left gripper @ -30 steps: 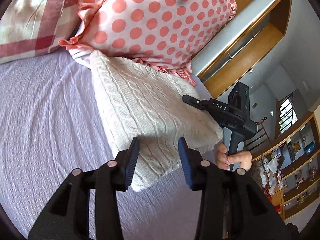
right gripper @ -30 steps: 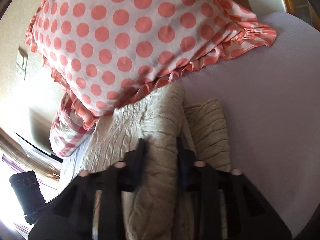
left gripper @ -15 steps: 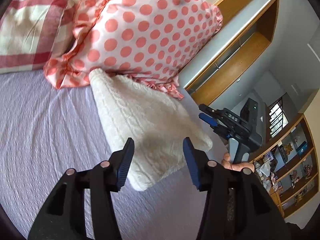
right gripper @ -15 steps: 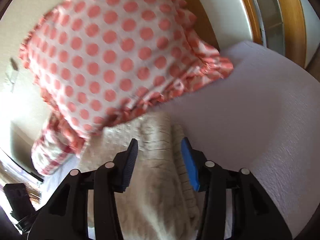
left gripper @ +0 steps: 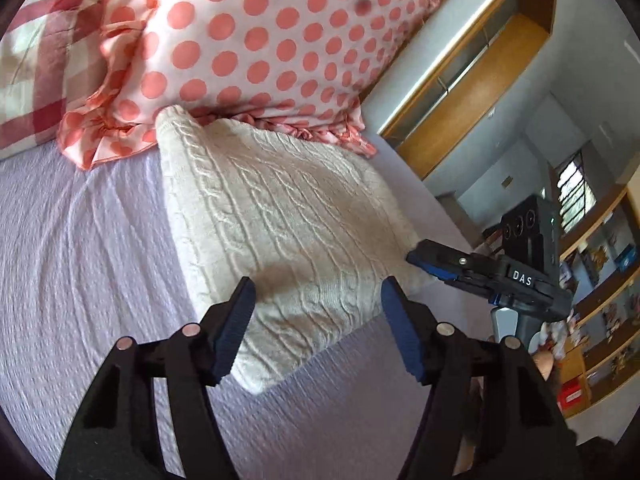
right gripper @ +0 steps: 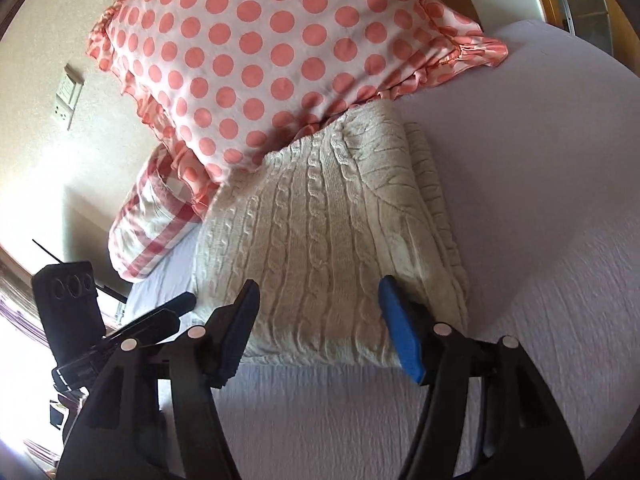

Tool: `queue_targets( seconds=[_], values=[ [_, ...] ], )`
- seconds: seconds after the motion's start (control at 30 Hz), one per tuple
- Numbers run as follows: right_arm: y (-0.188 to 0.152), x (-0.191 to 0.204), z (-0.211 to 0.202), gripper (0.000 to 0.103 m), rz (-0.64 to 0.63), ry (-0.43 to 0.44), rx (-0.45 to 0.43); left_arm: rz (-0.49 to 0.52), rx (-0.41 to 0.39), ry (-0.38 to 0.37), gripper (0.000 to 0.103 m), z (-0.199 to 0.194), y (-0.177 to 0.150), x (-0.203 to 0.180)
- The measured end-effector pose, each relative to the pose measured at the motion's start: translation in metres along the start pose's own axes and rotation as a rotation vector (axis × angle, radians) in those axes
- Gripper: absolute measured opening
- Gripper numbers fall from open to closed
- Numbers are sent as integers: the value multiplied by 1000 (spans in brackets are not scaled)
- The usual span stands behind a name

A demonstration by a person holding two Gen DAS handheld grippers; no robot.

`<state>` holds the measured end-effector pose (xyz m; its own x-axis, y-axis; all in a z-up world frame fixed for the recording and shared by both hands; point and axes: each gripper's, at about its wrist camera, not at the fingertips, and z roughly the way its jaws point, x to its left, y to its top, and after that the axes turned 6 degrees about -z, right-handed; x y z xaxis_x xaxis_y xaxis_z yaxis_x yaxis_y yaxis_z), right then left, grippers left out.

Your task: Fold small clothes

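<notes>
A cream cable-knit sweater (left gripper: pixel 288 232) lies folded into a thick rectangle on the lilac bedsheet (left gripper: pixel 80 264), its far end tucked against a polka-dot pillow. It also shows in the right wrist view (right gripper: pixel 320 248). My left gripper (left gripper: pixel 318 320) is open and empty, just above the sweater's near corner. My right gripper (right gripper: pixel 318 320) is open and empty, over the sweater's near edge; in the left wrist view it (left gripper: pixel 448 264) hovers by the sweater's right corner. The left gripper shows at the lower left of the right wrist view (right gripper: pixel 160 316).
A pink-and-white polka-dot pillow (left gripper: pixel 260 48) and a red-checked pillow (left gripper: pixel 36 80) lie at the head of the bed. A wooden headboard shelf (left gripper: pixel 480 92) runs along the right. Shelves with items (left gripper: pixel 600 320) stand beyond the bed.
My right gripper let go of the sweater, opened wide and pulled back. My left gripper opened wider. The sweater now lies flat and folded.
</notes>
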<state>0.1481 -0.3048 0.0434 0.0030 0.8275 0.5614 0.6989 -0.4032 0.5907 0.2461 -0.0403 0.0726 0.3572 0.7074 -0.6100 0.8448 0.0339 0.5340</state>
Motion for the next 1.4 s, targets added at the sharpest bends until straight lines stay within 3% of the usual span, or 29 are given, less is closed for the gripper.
queue_targets(
  seconds=[0.03, 0.07, 0.13, 0.23, 0.37, 0.47, 0.5, 0.53, 0.57, 0.6, 0.63, 0.73, 0.87, 0.93, 1.0, 1.03, 1.1, 1.17, 1.23, 1.3, 1.37, 1.4],
  values=[
    [7, -4, -12, 91, 19, 9, -58, -57, -33, -7, 71, -10, 3, 12],
    [15, -9, -19, 100, 26, -12, -99, -109, -55, 5, 72, -15, 8, 24],
    [34, -25, -14, 100, 59, -52, -87, -219, -42, 44, 73, -13, 19, 48],
    [51, -55, 16, 100, 150, -26, 13, -334, 41, 5, 73, 13, 28, 71],
    [58, -74, 49, 100, 192, 3, 93, -383, 103, -38, 73, 42, 34, 77],
    [57, -78, 62, 98, 187, 25, 111, -384, 101, -57, 73, 53, 41, 75],
    [57, -78, 64, 97, 182, 26, 109, -378, 99, -55, 74, 56, 44, 74],
    [56, -79, 68, 84, 187, 50, 117, -376, 97, -54, 75, 58, 45, 74],
    [52, -80, 73, 64, 196, 76, 129, -373, 93, -52, 73, 60, 47, 72],
    [49, -78, 75, 57, 191, 77, 122, -373, 89, -45, 69, 61, 48, 73],
    [43, -79, 79, 41, 200, 109, 128, -379, 86, -35, 57, 61, 47, 75],
    [37, -67, 76, 37, 209, 180, 112, -387, 89, -80, 37, 53, 51, 83],
    [35, -17, 84, 34, 110, 262, 138, -255, 62, -4, 35, -1, 51, 79],
    [30, 11, 101, 34, 48, 272, 175, -220, 24, 44, 36, -33, 50, 88],
    [22, 34, 125, 33, -19, 230, 219, -226, -16, 135, 39, -55, 52, 105],
    [18, 44, 138, 35, -55, 184, 244, -239, -30, 195, 42, -60, 52, 116],
    [13, 58, 150, 51, -118, 77, 262, -263, -31, 279, 47, -63, 48, 134],
    [15, 67, 135, 59, -157, 12, 233, -256, -75, 270, 46, -79, 40, 132],
    [19, 77, 99, 60, -199, -9, 133, -182, -144, 294, 45, -103, 29, 112],
    [20, 83, 66, 69, -177, 129, 61, -129, -200, 226, 48, -121, 18, 88],
    [15, 95, 52, 82, -147, 327, 79, -93, -193, 112, 56, -125, 9, 66],
    [10, 100, 53, 85, -141, 380, 107, -82, -172, 66, 58, -115, 6, 55]
  ],
)
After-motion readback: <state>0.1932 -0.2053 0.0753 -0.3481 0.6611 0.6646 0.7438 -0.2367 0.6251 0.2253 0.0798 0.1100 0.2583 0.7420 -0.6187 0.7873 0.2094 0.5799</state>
